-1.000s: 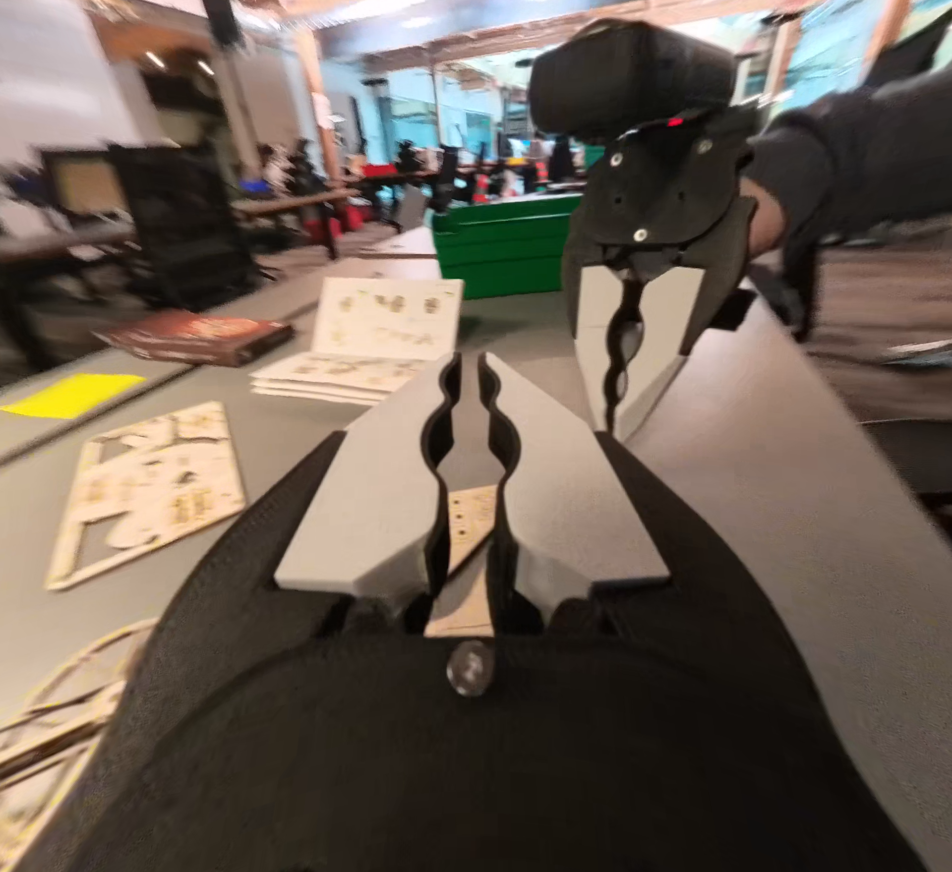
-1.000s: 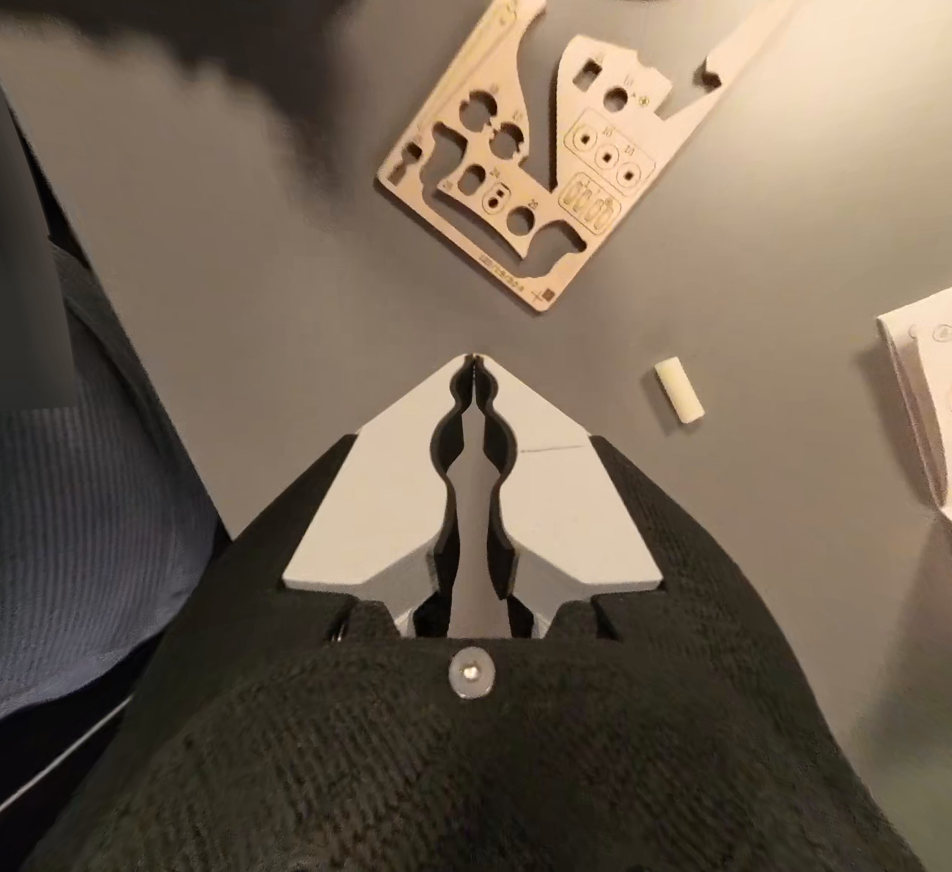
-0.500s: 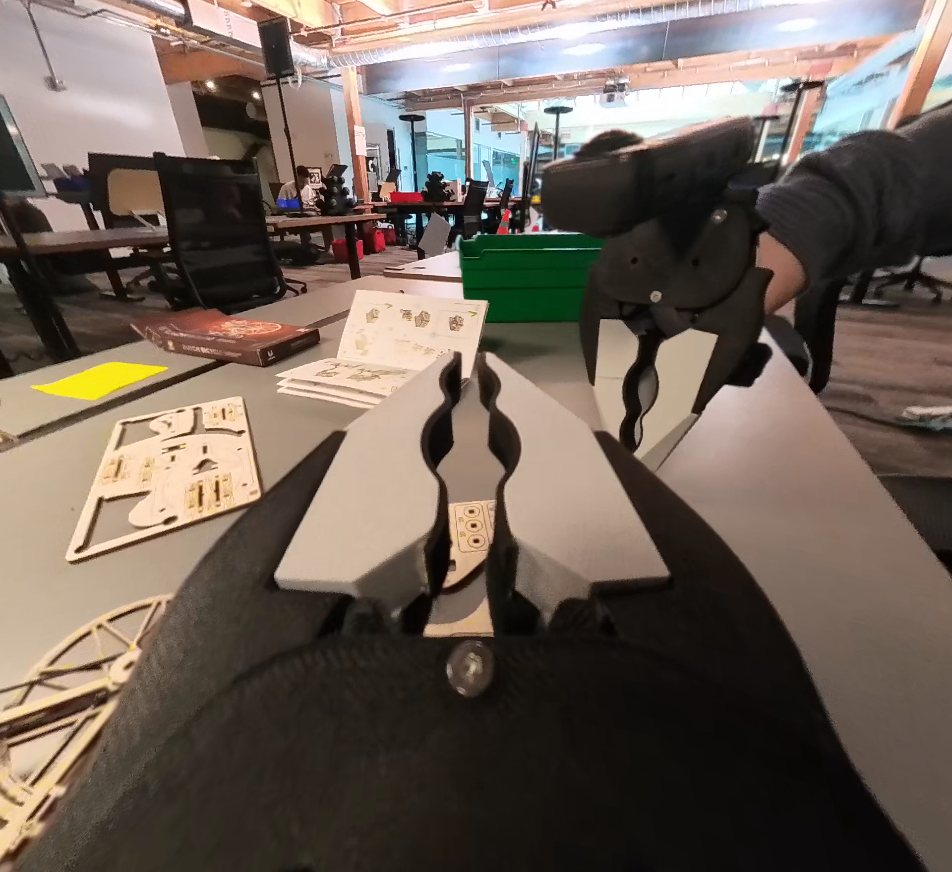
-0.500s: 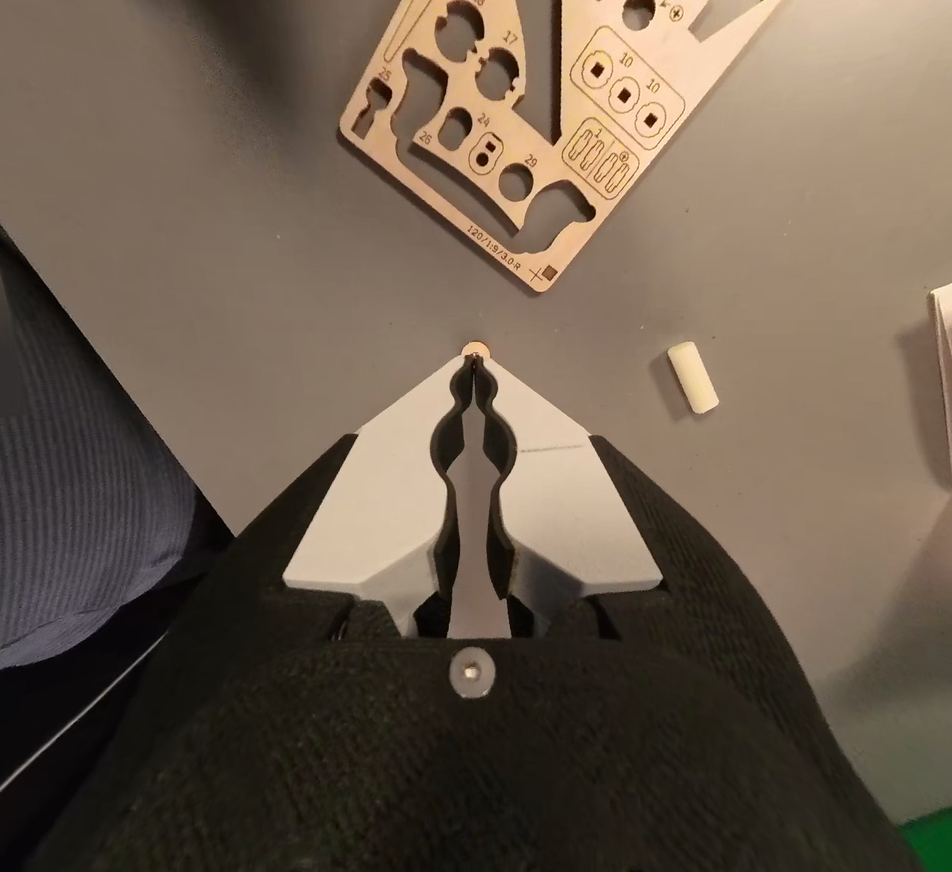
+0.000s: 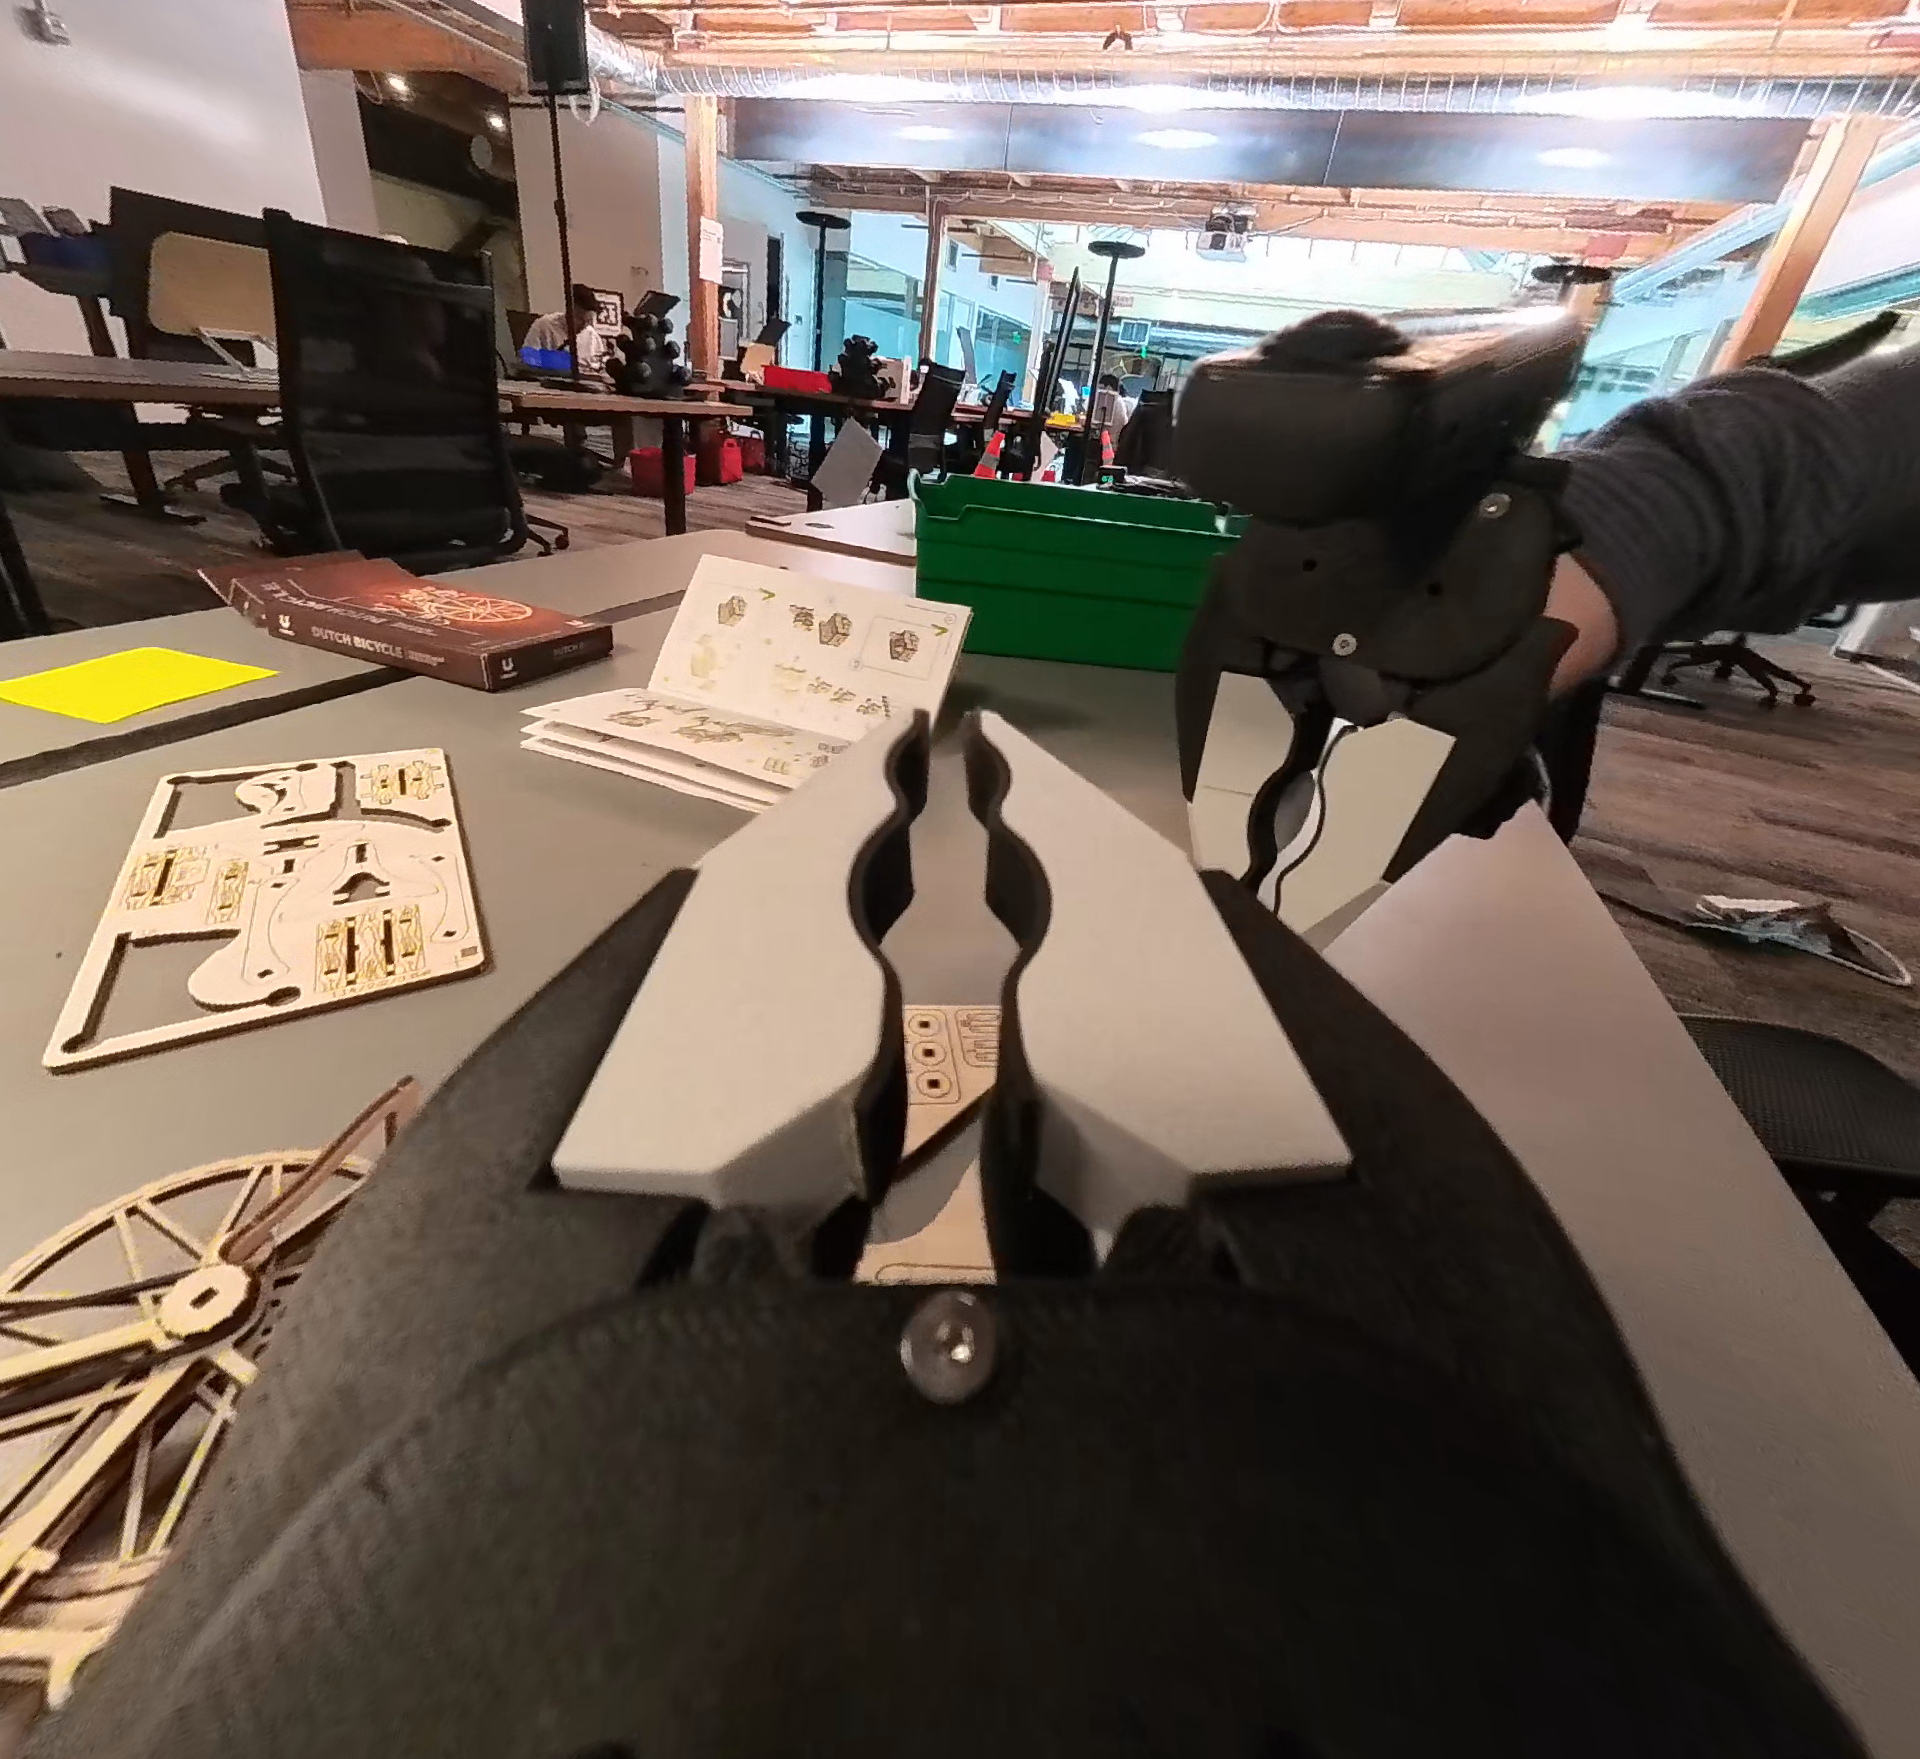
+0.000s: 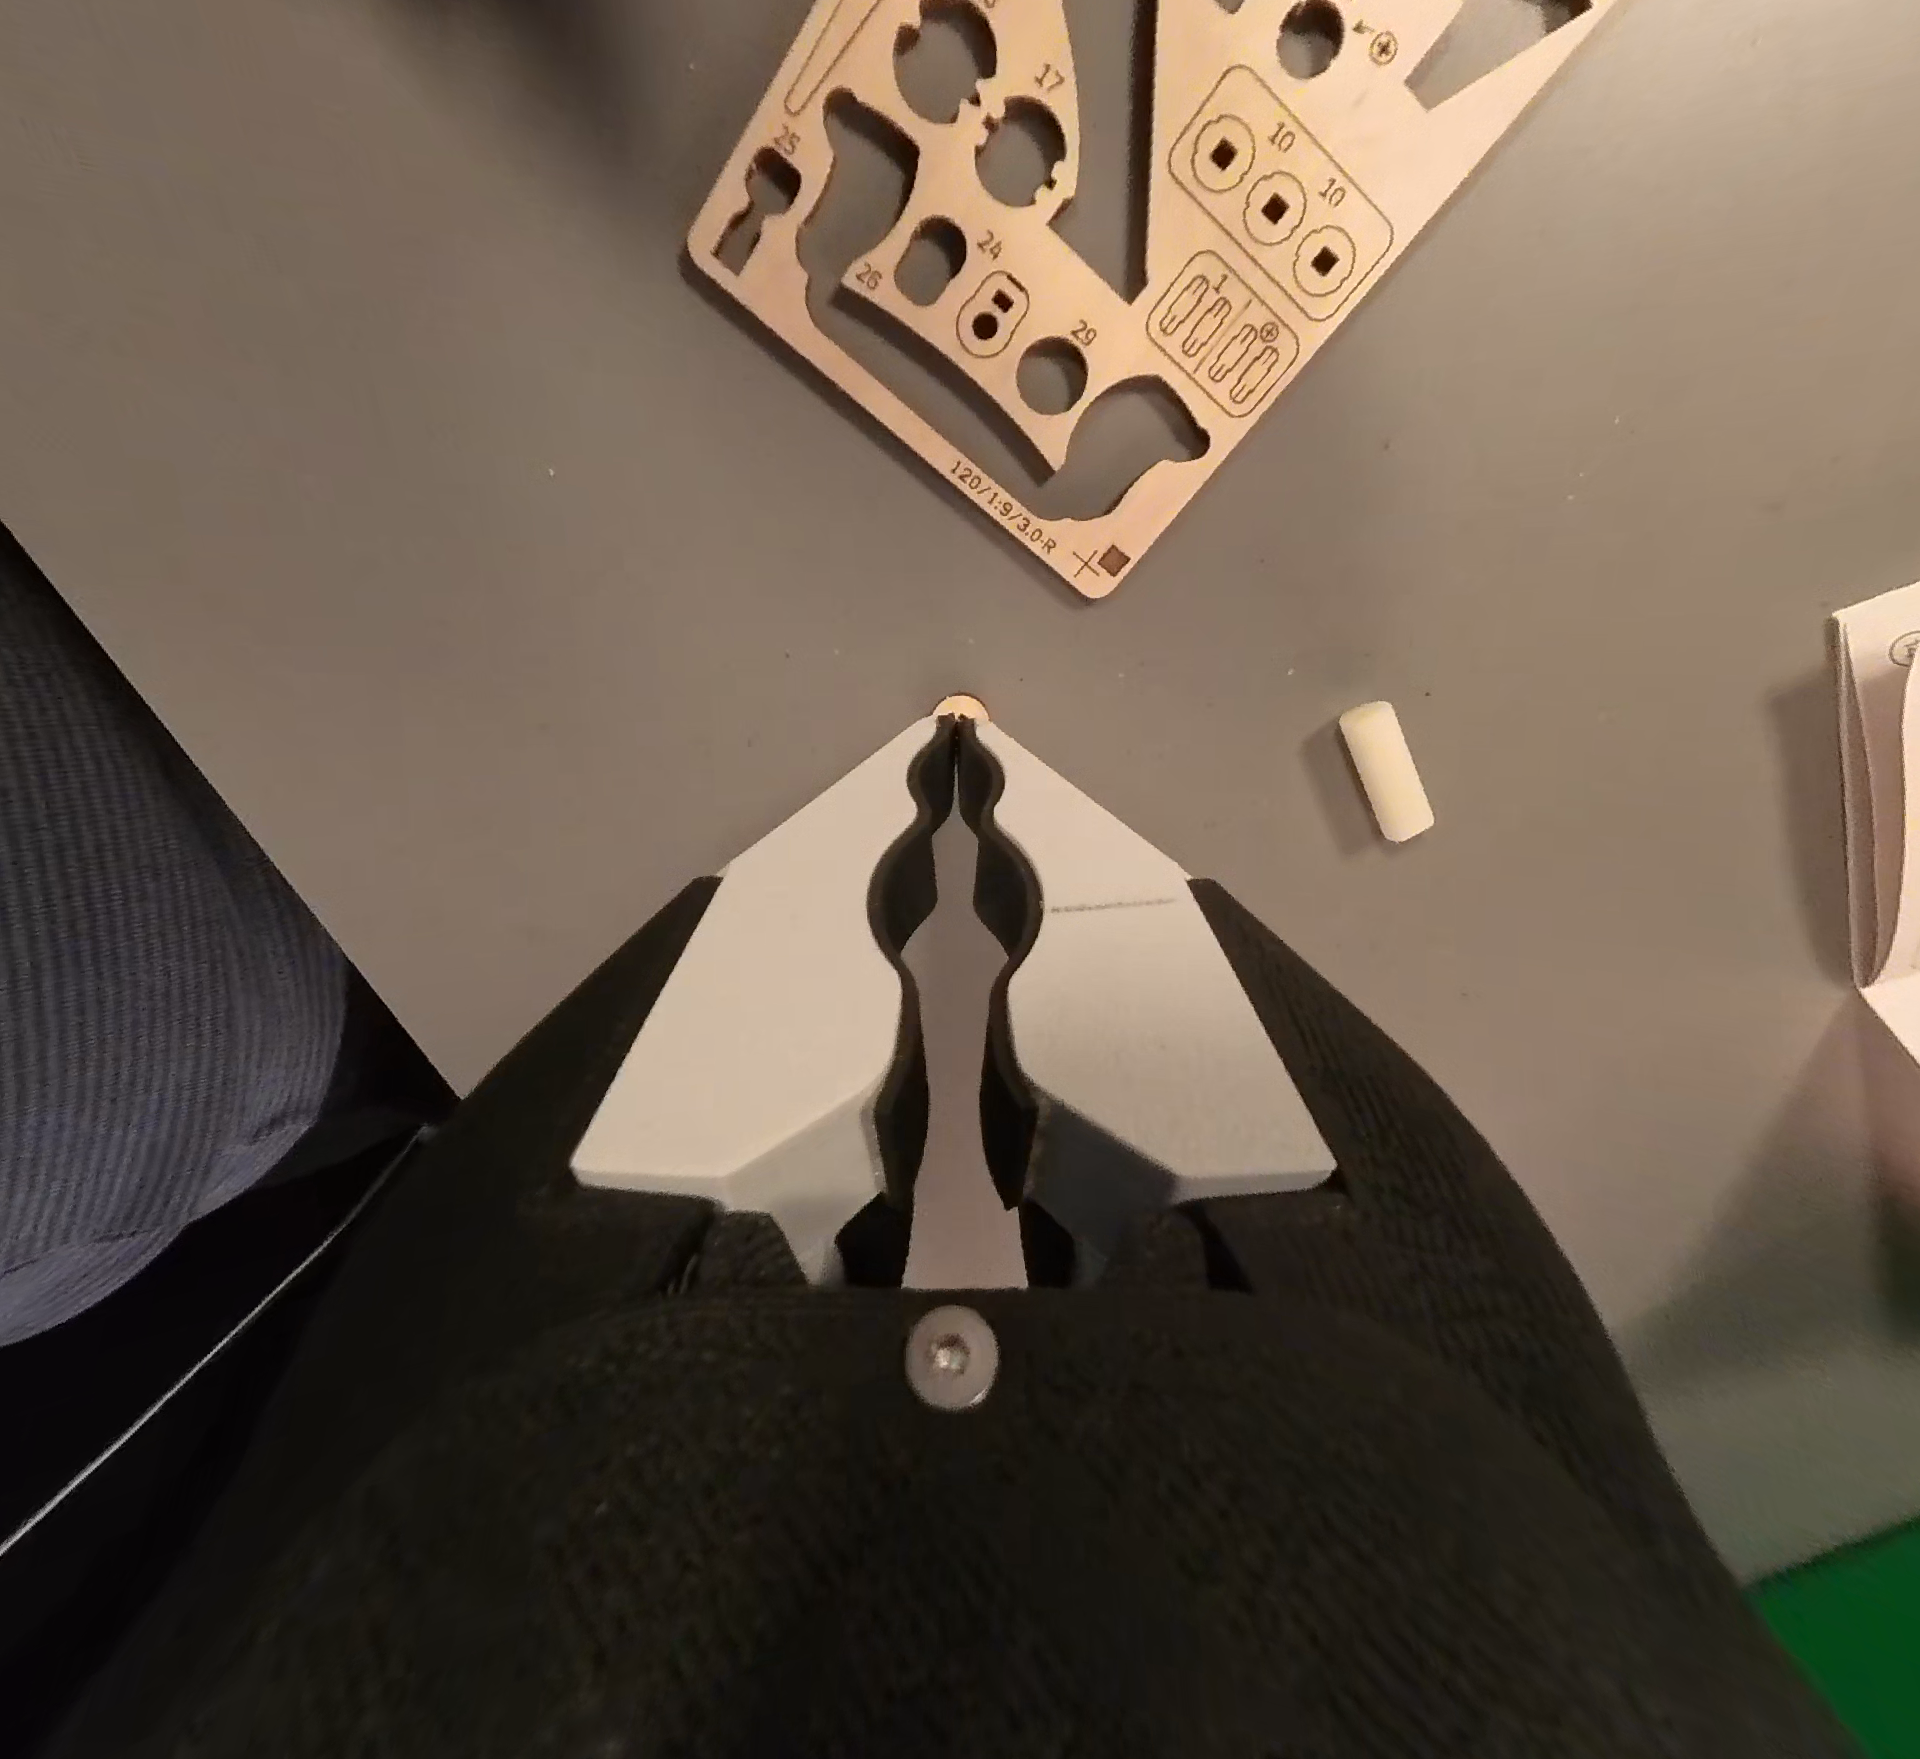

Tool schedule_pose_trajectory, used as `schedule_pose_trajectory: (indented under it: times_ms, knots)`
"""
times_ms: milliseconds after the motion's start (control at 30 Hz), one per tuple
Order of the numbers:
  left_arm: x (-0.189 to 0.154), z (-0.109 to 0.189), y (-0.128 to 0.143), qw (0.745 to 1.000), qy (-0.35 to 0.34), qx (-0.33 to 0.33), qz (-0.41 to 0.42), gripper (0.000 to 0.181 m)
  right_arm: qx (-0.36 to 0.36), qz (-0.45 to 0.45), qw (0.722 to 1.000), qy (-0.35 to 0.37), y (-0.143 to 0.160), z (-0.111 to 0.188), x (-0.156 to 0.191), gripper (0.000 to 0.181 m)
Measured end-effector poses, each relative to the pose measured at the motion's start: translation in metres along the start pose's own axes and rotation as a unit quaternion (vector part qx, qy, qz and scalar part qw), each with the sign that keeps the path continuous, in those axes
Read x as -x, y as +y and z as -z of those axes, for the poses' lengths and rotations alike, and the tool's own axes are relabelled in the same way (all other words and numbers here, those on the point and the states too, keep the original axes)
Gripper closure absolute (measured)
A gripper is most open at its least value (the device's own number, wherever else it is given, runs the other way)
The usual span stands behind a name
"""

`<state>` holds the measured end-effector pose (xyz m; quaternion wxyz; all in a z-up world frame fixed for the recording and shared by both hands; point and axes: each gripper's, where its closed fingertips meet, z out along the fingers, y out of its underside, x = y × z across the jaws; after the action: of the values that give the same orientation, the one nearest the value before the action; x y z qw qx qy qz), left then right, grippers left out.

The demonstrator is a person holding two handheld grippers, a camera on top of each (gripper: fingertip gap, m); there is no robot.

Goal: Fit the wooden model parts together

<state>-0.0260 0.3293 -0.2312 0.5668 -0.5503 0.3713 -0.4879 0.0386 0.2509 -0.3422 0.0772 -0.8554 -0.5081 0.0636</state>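
My right gripper [image 6: 956, 722] points down over the grey table [image 6: 520, 462]. It is shut on a small round wooden piece [image 6: 958, 704] that peeks out past its tips. A punched wooden part sheet [image 6: 1210, 62] lies flat just beyond it. My left gripper [image 5: 945, 722] hovers level over the table with its jaws almost together, and nothing is held between them. The same sheet shows through their gap [image 5: 940, 1049]. In the left wrist view the right gripper [image 5: 1276, 878] hangs ahead to the right, tips down.
A second part sheet [image 5: 301, 878] and a built wooden wheel [image 5: 197, 1304] lie to the left. An instruction booklet [image 5: 790, 660], a dark box [image 5: 416, 629] and green bins [image 5: 1060, 587] stand farther back. A white cylinder [image 6: 1385, 779] lies right of the right gripper's tips. The table edge and a person's clothing [image 6: 135, 930] are at left. Spacing between my two grippers at the tips: around 15 centimetres.
The right gripper turned a little over the sheet, and the round piece now shows at its tips. In the left view it has shifted right and lower. The left gripper's jaws are unchanged.
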Motion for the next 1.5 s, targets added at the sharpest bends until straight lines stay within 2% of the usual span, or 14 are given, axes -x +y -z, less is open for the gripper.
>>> schedule_pose_trajectory:
  times_ms: [333,833,1500]
  knots:
    - [0.0016,0.0003,0.0,1.0,0.0,-0.001,0.006,0.176,-0.014,-0.004,1.0,0.004,0.0008,-0.0004,-0.0001,0.181]
    - [-0.0002,-0.0009,0.0016,1.0,0.005,0.004,0.006,0.176,0.06,-0.01,0.998,-0.018,0.0014,-0.0009,0.0002,0.181]
    - [-0.0001,-0.0011,0.0019,1.0,0.007,0.004,0.009,0.176,0.075,-0.013,0.997,-0.026,0.0011,-0.0018,0.0004,0.181]
